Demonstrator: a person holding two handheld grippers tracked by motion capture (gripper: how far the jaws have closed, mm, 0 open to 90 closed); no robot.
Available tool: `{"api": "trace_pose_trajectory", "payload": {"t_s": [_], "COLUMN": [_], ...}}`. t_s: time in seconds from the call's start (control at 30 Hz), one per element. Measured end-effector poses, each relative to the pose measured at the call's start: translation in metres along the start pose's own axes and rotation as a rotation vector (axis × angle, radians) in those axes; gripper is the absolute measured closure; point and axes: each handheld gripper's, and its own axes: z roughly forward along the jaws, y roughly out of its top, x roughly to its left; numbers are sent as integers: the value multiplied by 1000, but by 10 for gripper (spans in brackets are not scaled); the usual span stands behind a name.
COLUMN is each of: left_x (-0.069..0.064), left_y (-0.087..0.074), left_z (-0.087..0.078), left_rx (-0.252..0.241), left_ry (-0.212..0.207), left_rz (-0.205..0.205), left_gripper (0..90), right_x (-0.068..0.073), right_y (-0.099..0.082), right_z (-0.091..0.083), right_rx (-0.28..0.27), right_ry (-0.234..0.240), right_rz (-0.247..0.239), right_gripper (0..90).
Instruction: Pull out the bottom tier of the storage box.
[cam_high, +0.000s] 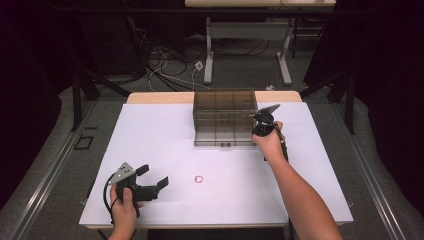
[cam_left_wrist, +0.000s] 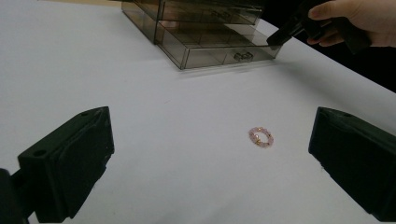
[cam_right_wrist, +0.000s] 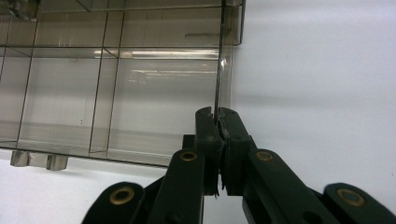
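**benchguy:** Drawer (cam_right_wrist: 121, 98) first — smoky clear plastic with dividers, pulled out of the front of the box (cam_high: 225, 102) at the far middle of the table (cam_high: 150, 150). Right gripper (cam_right_wrist: 218, 122) has its jaws pinched tight on the thin right side wall of that drawer, right by the front corner. From above, the hand sits just beside the box's right front corner.

**mira_k:** So it's clamped on the wall, not the little knobs on the front?

**benchguy:** Yep, wall — the knobs are off toward the middle of the front face, untouched.

**mira_k:** And the other one?

**benchguy:** Left gripper (cam_high: 152, 176) is at the near left of the table, jaws spread wide, nothing in them. A small pink bead ring (cam_left_wrist: 261, 136) lies flat on the white top just ahead of it, a bit right, well apart from the box.
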Motion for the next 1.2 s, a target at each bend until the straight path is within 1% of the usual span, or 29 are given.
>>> {"api": "trace_pose_trajectory", "payload": {"t_s": [0.1,0.17,0.2,0.27,0.4,0.47,0.57,0.7,0.87,0.97,1.0,1.03,1.07,1.13,1.2], "left_x": [0,0,0,0,0,0,0,0,0,0,-1,-1,-1,-1,0], "left_y": [0,0,0,0,0,0,0,0,0,-1,-1,-1,-1,-1,-1], "left_z": [0,0,1,0,1,0,0,0,1,1,1,1,1,1,1], "left_rx": [0,1,-5,1,-5,-6,-2,1,-5,-4,-3,-3,-2,-3,-3], "left_ry": [0,0,2,1,1,2,1,1,2,3,3,2,2,2,3], "left_rz": [0,-1,-2,-1,1,0,-1,-1,1,-4,-5,-5,-3,-2,-1], "left_gripper": [3,3,3,3,3,3,3,3,3,3,3,3,3,3,3], "right_x": [-1,-1,-1,-1,-1,-2,-2,-3,-4,-5,-4,-5,-4,-6,-7], "right_y": [-1,-2,-2,-2,-3,-4,-5,-6,-6,-7,-8,-8,-8,-9,-9], "right_z": [-1,0,0,0,-1,0,1,2,2,2,1,0,0,-2,-5], "right_rx": [12,2,3,4,12,1,6,-7,-11,-13,-22,-28,-32,-44,-57], "right_ry": [-4,2,2,5,-1,3,4,15,20,28,35,39,37,48,56], "right_rz": [-10,-3,-6,-2,-3,-10,-13,-4,-14,-20,-17,-32,-23,-36,-38], "right_gripper": [879,879,879,879,878,878,878,876,873,860,850,838,826,803,782]}}
